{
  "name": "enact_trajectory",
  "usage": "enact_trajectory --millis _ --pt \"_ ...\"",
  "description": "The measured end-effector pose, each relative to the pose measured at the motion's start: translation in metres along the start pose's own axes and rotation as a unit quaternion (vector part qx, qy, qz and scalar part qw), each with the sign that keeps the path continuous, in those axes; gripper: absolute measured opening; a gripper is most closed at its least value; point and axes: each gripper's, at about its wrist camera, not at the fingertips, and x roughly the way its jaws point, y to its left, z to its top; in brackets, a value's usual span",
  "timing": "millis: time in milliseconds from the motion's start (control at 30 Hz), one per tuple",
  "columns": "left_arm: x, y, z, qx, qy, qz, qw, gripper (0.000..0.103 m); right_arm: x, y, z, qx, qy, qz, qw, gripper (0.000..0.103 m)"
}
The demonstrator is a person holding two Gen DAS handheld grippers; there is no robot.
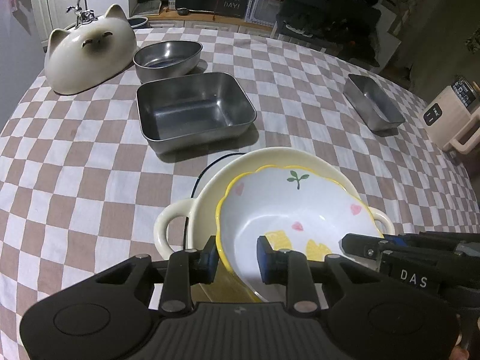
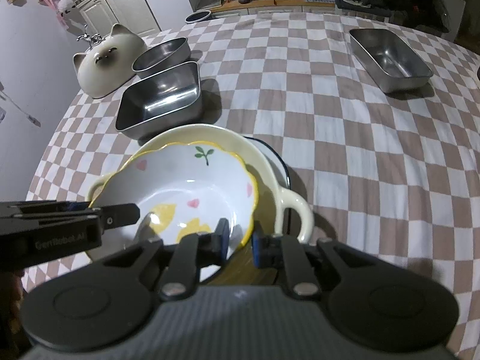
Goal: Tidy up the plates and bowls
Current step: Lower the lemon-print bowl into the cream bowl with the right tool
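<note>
A white bowl with a wavy yellow rim and heart prints (image 1: 288,210) (image 2: 186,174) lies tilted inside a cream two-handled bowl (image 1: 270,156) (image 2: 195,130). That cream bowl stands on a white plate with a dark rim (image 1: 210,165) (image 2: 279,162). My left gripper (image 1: 237,261) straddles the white bowl's near-left rim, and its blue pads stand apart from the wall. My right gripper (image 2: 240,241) is shut on the bowl's right rim, one pad inside and one outside. Each wrist view shows the other gripper's finger (image 1: 360,244) (image 2: 120,211) reaching over the bowl's edge.
On the checked tablecloth behind stand a square steel tray (image 1: 192,111), an oval steel bowl (image 1: 168,57) and a cream cat-shaped dish (image 1: 90,57) turned upside down. A narrow steel tray (image 1: 372,105) sits far right, with a beige appliance (image 1: 450,114) past the table's edge.
</note>
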Motion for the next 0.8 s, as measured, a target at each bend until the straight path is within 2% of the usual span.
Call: enact_trajectory --millis 300,400,800 --pt "0.0047 0.0034 0.0024 -0.008 0.008 0.006 0.9999 0.029 0.0047 0.0024 0.0006 0.008 0.005 -0.004 1.0 0.019" --pt "0.0039 0.0037 0.0021 -0.009 0.008 0.003 0.9999 0.034 0.0043 0.0037 0.0007 0.005 0.004 -0.003 1.0 0.019" --pt "0.0065 0.0002 0.0 0.006 0.014 0.004 0.9999 0.034 0.0034 0.0017 0.0005 0.004 0.007 -0.008 1.0 0.019"
